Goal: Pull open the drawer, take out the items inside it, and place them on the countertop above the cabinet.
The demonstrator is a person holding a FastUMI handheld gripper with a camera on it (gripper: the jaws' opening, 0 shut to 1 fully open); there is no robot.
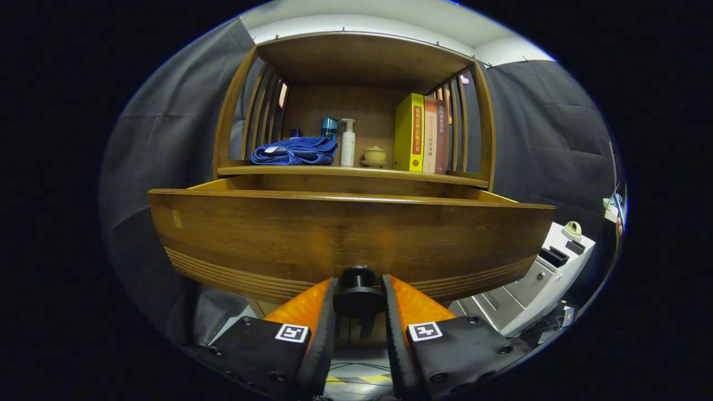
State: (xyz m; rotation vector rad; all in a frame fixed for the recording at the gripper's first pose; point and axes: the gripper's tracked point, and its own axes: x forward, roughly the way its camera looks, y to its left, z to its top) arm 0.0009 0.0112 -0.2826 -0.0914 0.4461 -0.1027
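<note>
The wooden drawer (278,234) stands pulled out of the cabinet toward me, its broad front panel facing me. Its round dark knob (358,289) sits low on that panel, squeezed between my two fingers. My gripper (358,292) is shut on the knob. The drawer's inside is hidden behind the front panel. Above the drawer runs the countertop (312,170), a wooden shelf inside the cabinet's open niche.
On the countertop lie a folded blue towel (294,151), a blue bottle (328,128), a white pump bottle (347,142), a small lidded jar (375,155) and three upright books (424,133). A white machine (535,278) stands low beside the cabinet.
</note>
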